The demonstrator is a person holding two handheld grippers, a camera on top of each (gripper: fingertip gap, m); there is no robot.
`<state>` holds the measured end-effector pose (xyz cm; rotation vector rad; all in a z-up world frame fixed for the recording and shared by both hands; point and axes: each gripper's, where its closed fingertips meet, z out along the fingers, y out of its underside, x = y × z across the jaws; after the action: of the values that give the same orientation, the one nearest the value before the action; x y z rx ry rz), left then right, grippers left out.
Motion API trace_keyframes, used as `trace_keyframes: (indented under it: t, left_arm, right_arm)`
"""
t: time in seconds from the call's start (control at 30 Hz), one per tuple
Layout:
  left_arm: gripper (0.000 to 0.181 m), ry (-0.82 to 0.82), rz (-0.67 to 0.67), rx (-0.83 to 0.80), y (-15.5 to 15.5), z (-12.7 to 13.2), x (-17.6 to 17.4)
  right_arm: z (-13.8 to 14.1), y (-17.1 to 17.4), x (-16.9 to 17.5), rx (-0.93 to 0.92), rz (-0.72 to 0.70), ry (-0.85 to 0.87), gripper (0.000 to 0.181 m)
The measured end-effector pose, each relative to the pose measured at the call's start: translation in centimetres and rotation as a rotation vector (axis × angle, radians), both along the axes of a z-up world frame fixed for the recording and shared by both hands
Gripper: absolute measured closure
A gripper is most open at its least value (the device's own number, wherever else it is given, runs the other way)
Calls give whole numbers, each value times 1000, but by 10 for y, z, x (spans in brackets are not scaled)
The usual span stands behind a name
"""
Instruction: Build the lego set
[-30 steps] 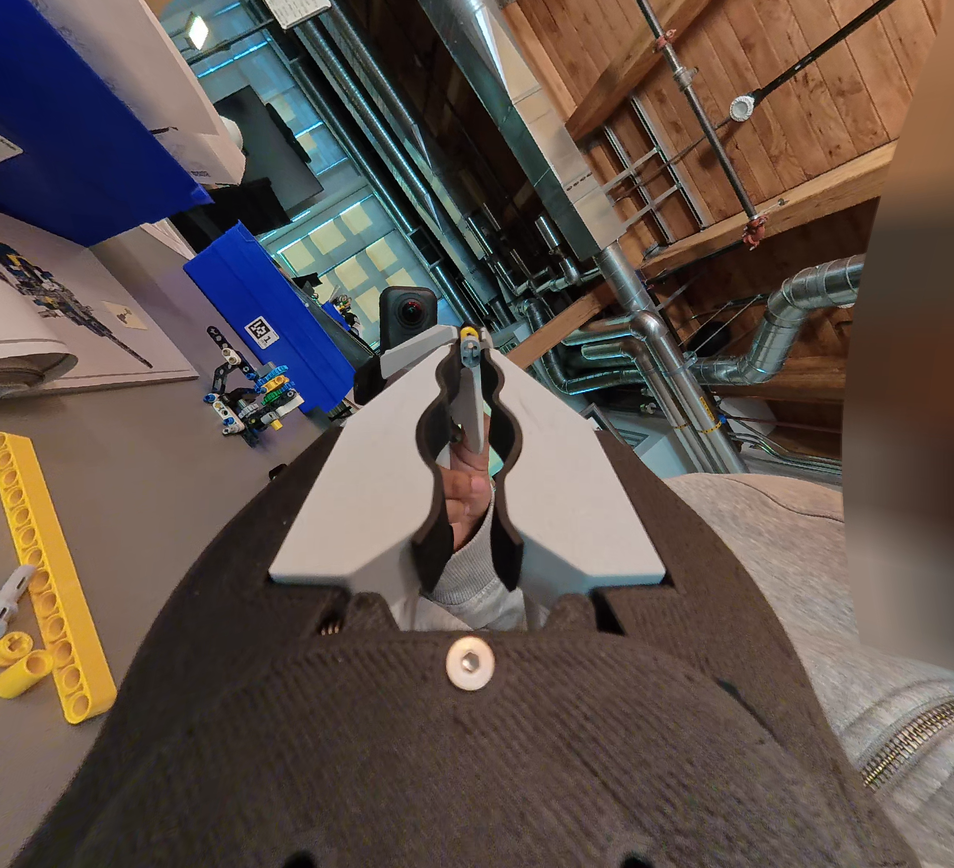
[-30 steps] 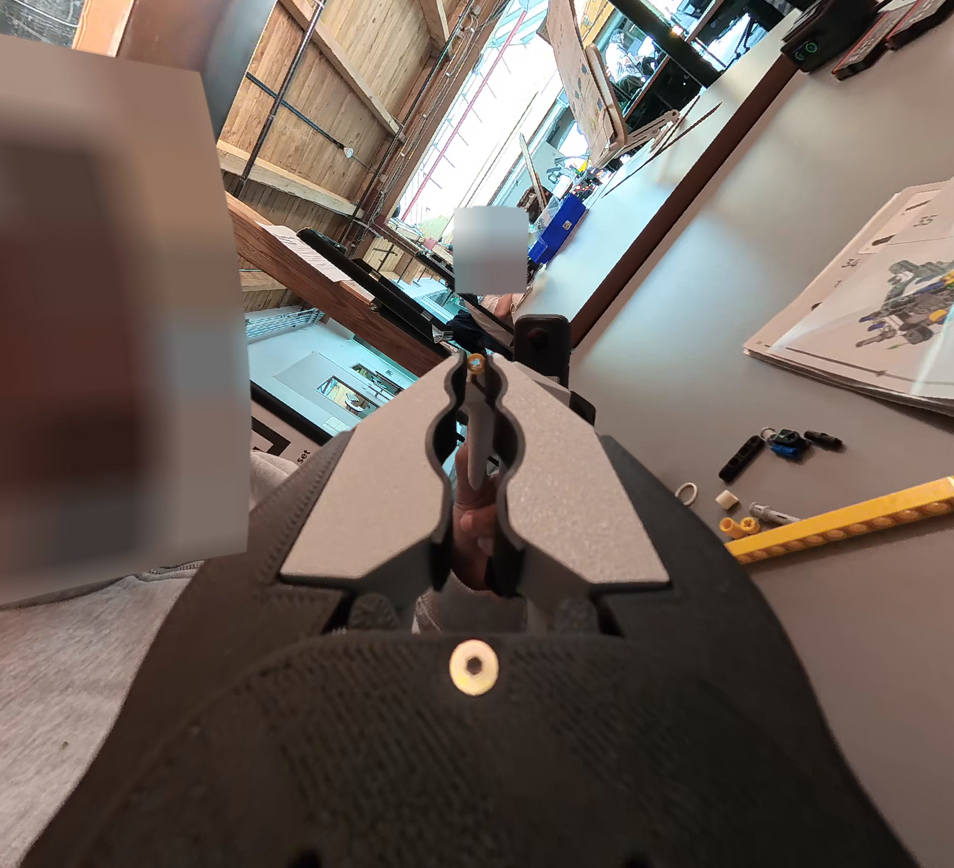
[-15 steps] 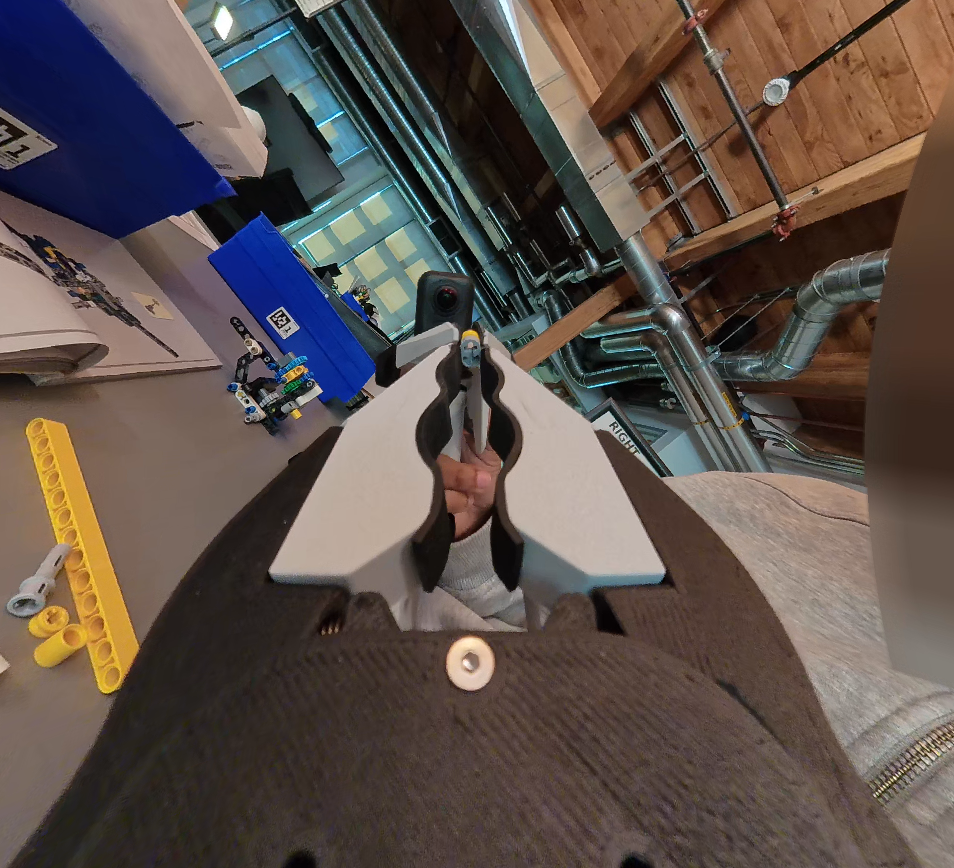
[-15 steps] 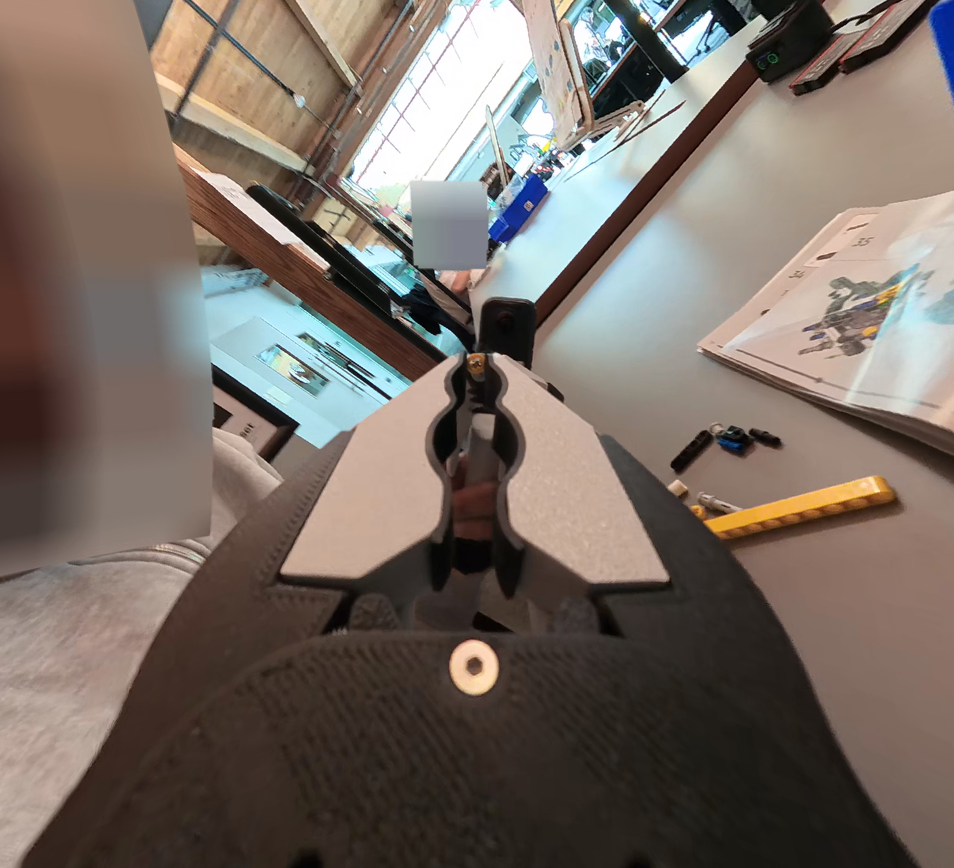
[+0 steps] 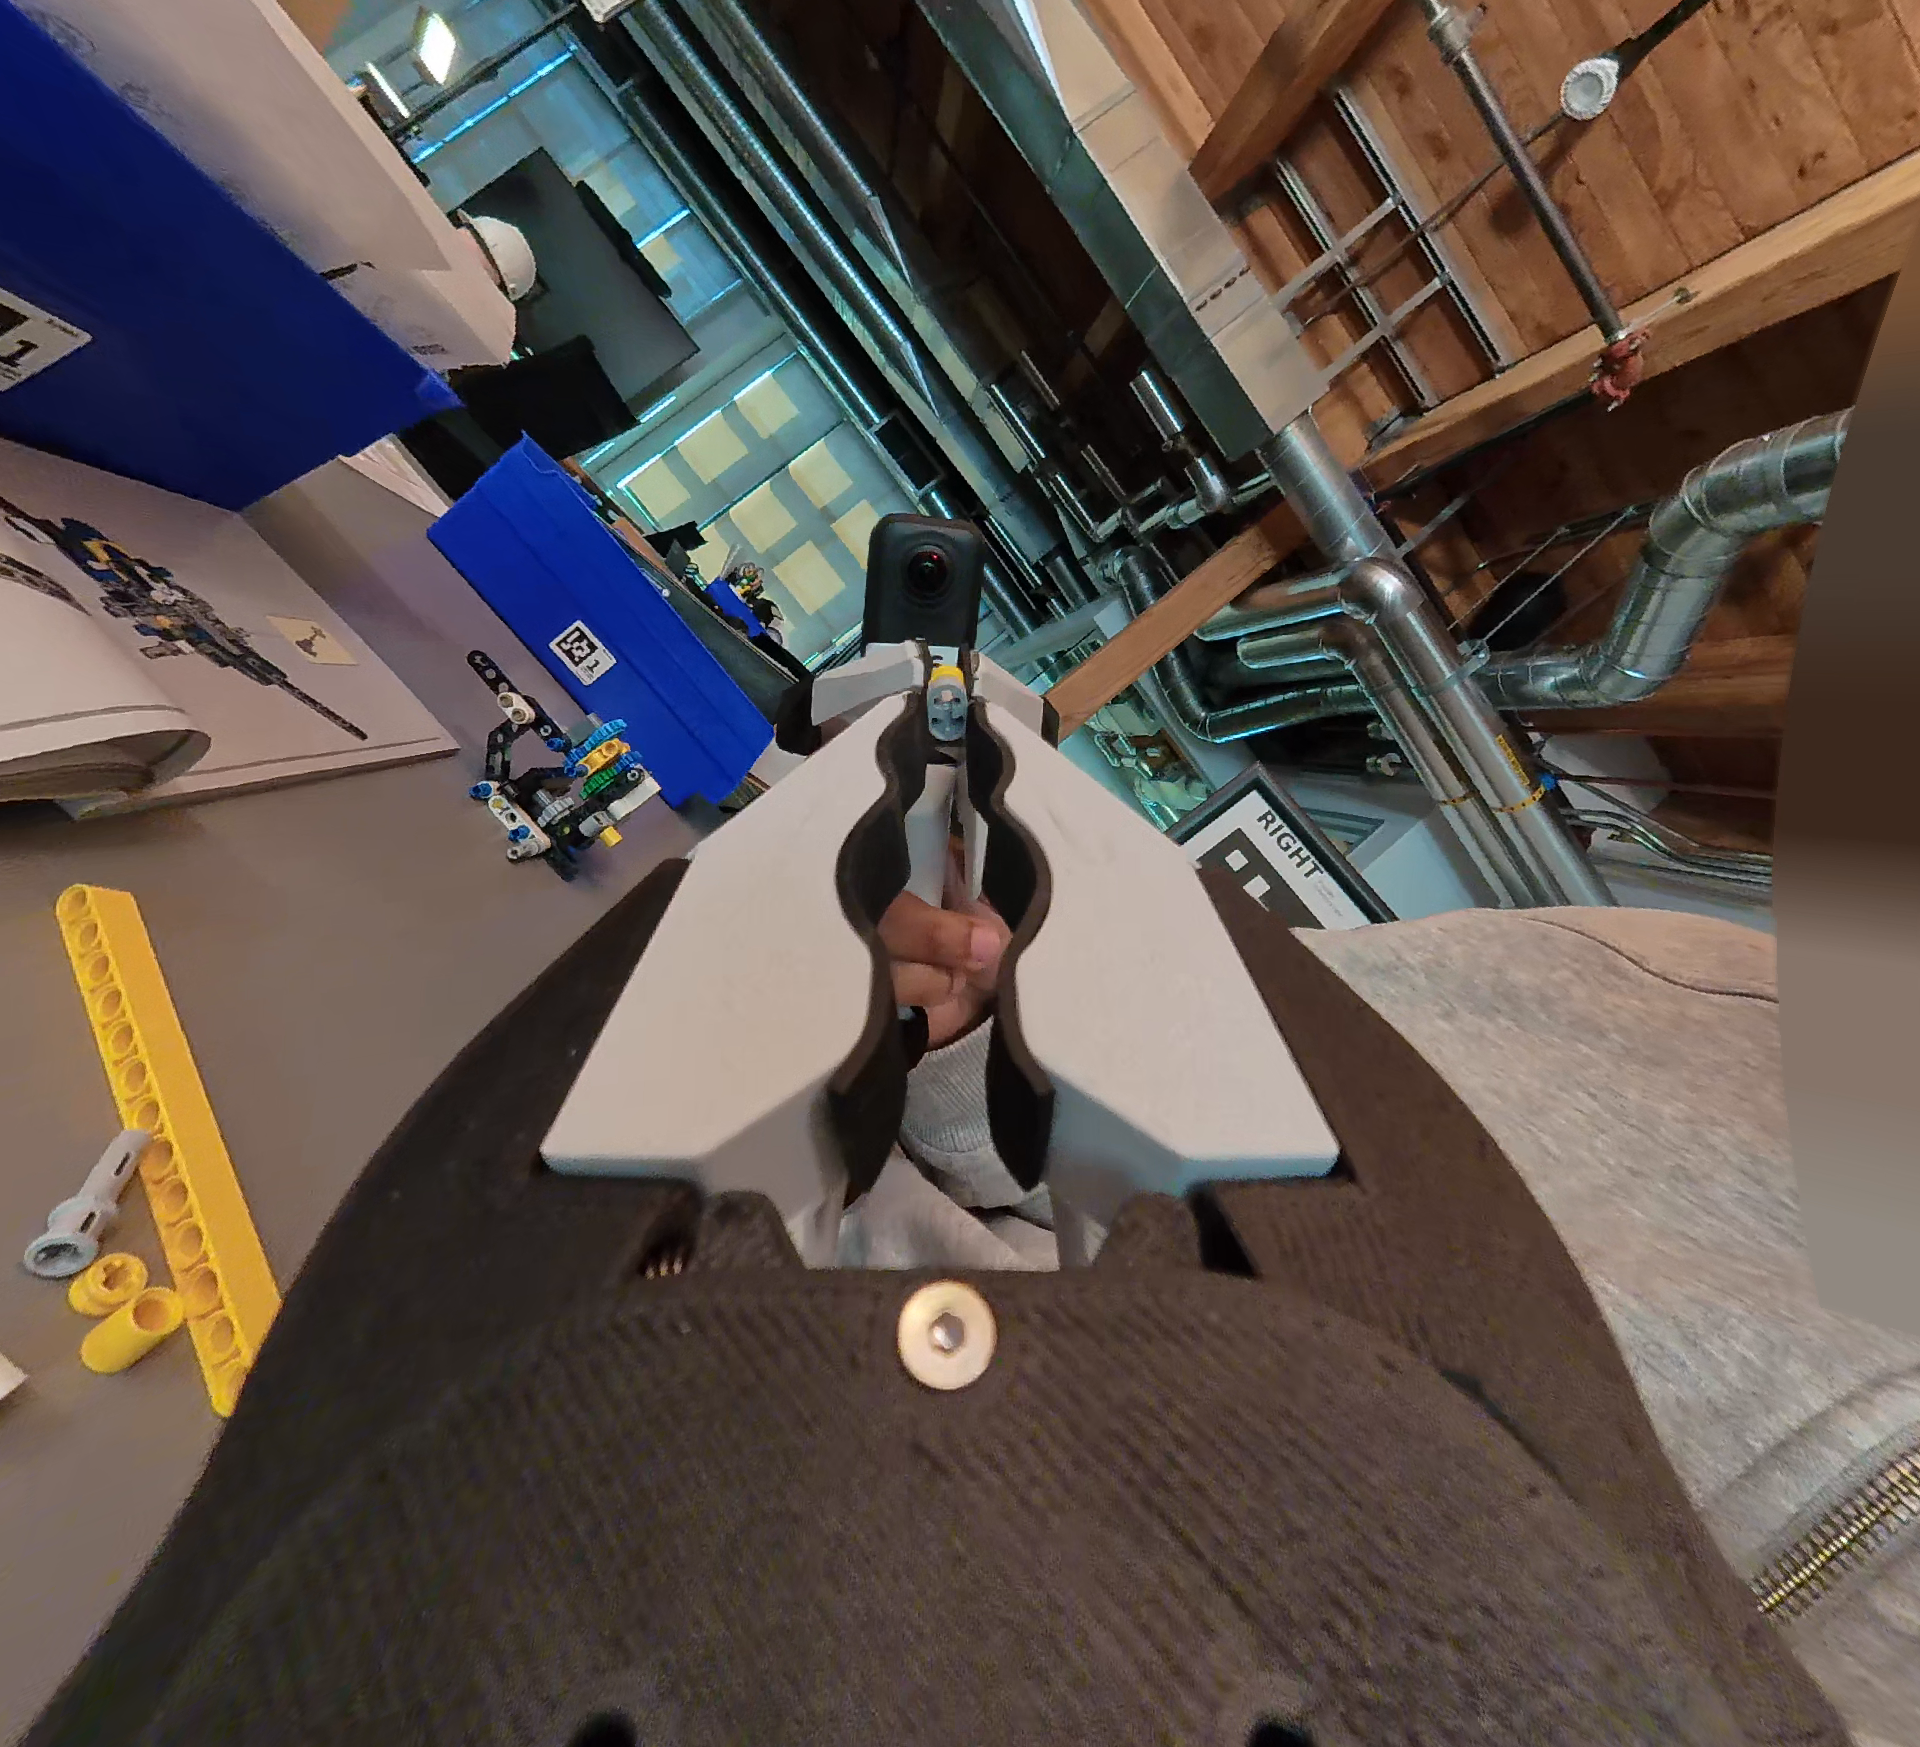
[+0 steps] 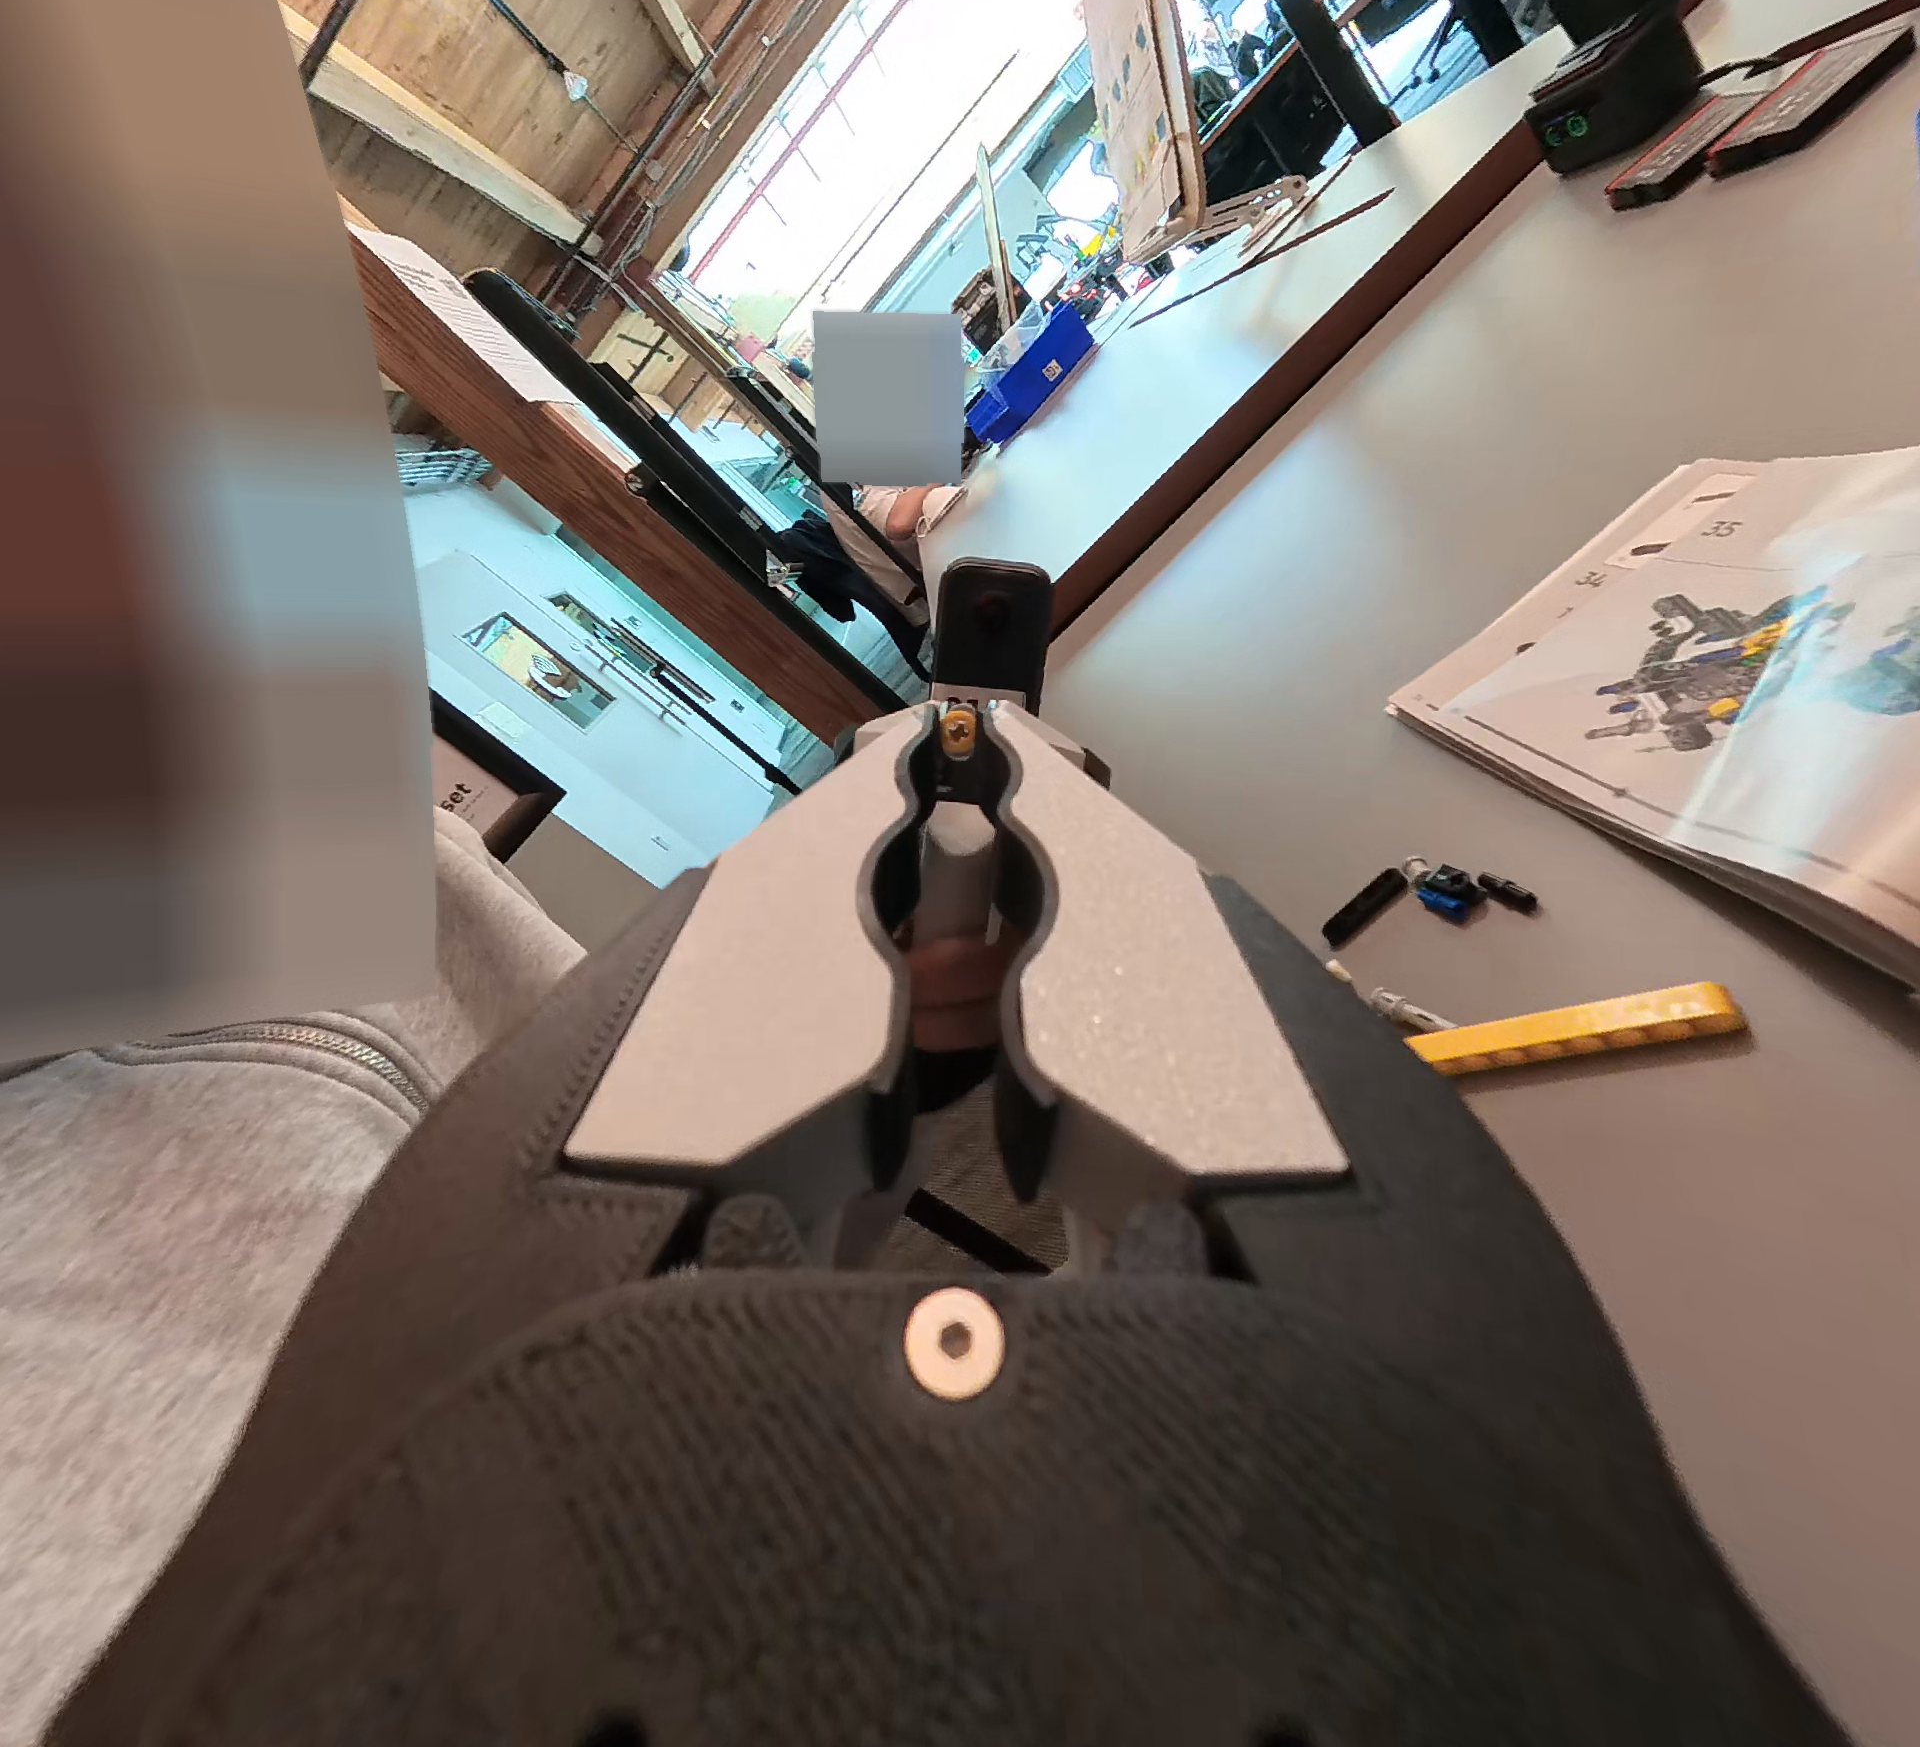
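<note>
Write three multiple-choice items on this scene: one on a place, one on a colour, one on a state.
1. Where does the partly built model stand?
A. On the open booklet
B. On the table beside the blue bin
C. Between the right tool's fingers

2. What colour is the long beam lying on the table?
A. Yellow
B. Red
C. Green

3. In what state is the left tool?
A. Wide open
B. Lying on the table
C. Shut on a small piece

Key:
1 B: the model sits on the grey tabletop right next to the bin.
2 A: the beam is bright yellow along its whole length.
3 C: the tool's tips pinch the grey and yellow piece in the air.
</note>
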<state>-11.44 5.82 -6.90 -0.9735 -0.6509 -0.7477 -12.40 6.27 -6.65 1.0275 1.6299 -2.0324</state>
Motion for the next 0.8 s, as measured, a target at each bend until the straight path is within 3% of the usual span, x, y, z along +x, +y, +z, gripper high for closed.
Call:
trace_keyframes:
  t: [0.47,0.8]
  left_arm:
    - [178,48,97,91,-7,16,4]
    - [178,96,47,24,-2,14,10]
  right_arm:
    - [15,-7,0,-113,-3,-9,177]
    - [12,-4,6,-3,39,5,176]
